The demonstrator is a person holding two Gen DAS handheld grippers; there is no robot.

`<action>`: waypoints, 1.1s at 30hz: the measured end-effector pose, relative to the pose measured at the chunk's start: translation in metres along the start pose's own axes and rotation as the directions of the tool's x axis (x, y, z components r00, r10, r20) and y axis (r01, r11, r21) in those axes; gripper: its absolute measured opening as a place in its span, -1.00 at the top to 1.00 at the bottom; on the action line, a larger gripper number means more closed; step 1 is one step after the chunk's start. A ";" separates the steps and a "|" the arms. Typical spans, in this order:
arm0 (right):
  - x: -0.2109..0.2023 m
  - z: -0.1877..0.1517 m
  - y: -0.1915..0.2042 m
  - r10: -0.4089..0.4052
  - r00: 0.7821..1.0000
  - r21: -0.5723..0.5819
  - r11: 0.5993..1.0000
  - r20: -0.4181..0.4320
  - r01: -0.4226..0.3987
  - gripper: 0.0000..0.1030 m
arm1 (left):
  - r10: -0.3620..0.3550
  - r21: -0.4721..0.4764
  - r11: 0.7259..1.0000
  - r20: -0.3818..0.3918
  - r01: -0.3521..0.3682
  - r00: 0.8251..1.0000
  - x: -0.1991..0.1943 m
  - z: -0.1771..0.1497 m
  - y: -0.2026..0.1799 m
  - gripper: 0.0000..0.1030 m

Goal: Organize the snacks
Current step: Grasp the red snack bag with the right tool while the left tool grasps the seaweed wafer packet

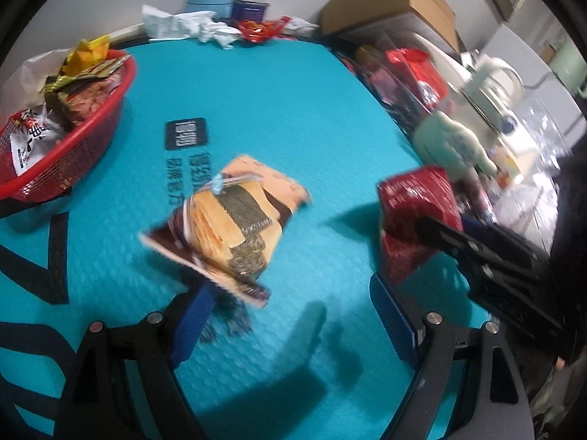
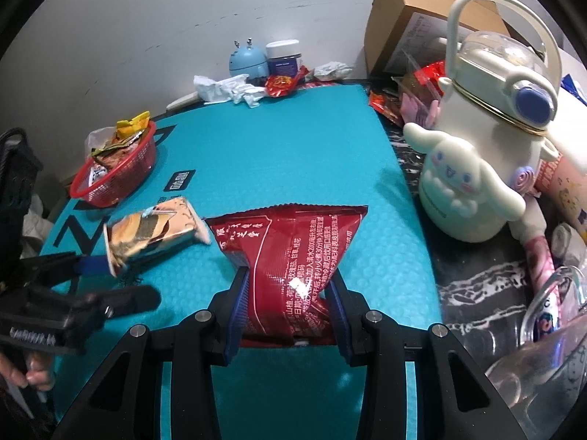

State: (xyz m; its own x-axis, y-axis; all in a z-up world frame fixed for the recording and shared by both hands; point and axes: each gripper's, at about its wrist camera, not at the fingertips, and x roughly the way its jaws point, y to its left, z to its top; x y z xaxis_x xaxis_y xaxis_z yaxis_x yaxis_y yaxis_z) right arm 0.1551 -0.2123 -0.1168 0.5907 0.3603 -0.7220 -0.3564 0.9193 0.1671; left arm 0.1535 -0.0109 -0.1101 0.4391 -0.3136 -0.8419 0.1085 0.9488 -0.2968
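Observation:
My right gripper (image 2: 290, 286) is shut on a red snack packet (image 2: 293, 242) and holds it above the teal mat (image 2: 275, 139); in the left wrist view the same red packet (image 1: 414, 201) sits at the right. My left gripper (image 1: 293, 293) is open. An orange and brown seaweed-cracker packet (image 1: 227, 220) lies tilted and blurred ahead of it, its lower corner over the left finger's blue pad (image 1: 190, 326), not pinched. The right wrist view shows that packet (image 2: 154, 234) at the left gripper's (image 2: 117, 280) tip. A red basket (image 1: 73, 168) (image 2: 113, 187) with several snack packets stands far left.
A cream bottle with a cartoon dog (image 2: 477, 168), a cardboard box (image 2: 403, 25), more packets and a glass bowl (image 2: 543, 348) crowd the right side. Crumpled white paper (image 2: 227, 90), a blue gadget (image 2: 247, 60) and a jar (image 2: 282, 57) line the back wall. A hand (image 2: 33, 374) grips the left handle.

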 end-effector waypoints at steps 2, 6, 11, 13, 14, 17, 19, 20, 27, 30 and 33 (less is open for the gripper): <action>0.000 0.000 -0.002 0.004 1.000 0.001 1.000 0.000 -0.004 0.22 | 0.006 0.020 1.000 0.011 -0.006 1.000 -0.008 -0.004 -0.004 -0.63; 0.000 -0.001 -0.002 0.011 1.000 -0.002 1.000 0.002 -0.011 0.22 | 0.058 0.043 0.997 0.077 -0.061 0.995 -0.026 -0.003 -0.003 -0.63; 0.002 -0.001 0.002 0.025 1.000 -0.019 0.999 -0.003 -0.025 0.12 | 0.120 0.045 0.991 0.107 -0.125 0.987 -0.022 0.012 0.009 -0.63; 0.004 -0.002 0.005 0.032 0.999 -0.027 0.999 -0.011 -0.032 -0.07 | 0.124 0.058 0.990 0.102 -0.131 0.987 -0.014 0.017 0.011 -0.63; 0.005 -0.002 0.005 0.036 0.999 -0.029 0.999 -0.013 -0.037 -0.10 | 0.130 0.063 0.989 0.097 -0.137 0.987 -0.009 0.019 0.011 -0.63; 0.009 -0.003 0.005 0.043 0.999 -0.033 0.999 -0.023 -0.044 -0.10 | 0.144 0.074 0.986 0.063 -0.148 0.988 0.010 0.024 0.016 -0.63; 0.012 -0.004 0.004 0.047 0.998 -0.033 0.998 -0.033 -0.048 -0.10 | 0.143 0.073 0.987 0.038 -0.145 0.989 0.021 0.026 0.019 -0.63; 0.013 -0.004 0.003 0.049 0.998 -0.034 0.998 -0.038 -0.050 -0.10 | 0.141 0.071 0.987 0.029 -0.142 0.990 0.024 0.027 0.020 -0.63; 0.016 -0.006 -0.001 0.097 0.995 -0.053 0.994 -0.035 -0.099 0.03 | 0.210 0.110 0.970 0.073 -0.217 0.975 0.027 0.021 0.007 -0.03; 0.015 -0.008 -0.004 0.129 0.991 -0.051 0.990 -0.037 -0.131 0.17 | 0.214 0.092 0.971 0.072 -0.220 0.974 0.025 0.014 0.002 0.00; 0.012 -0.010 -0.007 0.163 0.986 -0.059 0.984 -0.038 -0.166 0.24 | 0.225 0.053 0.972 0.067 -0.229 0.972 0.021 0.005 -0.002 0.00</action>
State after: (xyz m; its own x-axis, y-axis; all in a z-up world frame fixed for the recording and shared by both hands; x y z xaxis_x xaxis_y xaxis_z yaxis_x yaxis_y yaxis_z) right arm 0.1572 -0.2156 -0.1335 0.4962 0.4993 -0.7103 -0.4916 0.8359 0.2442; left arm 0.1667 -0.0196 -0.1253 0.5108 -0.0887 -0.8551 0.0524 0.9960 -0.0720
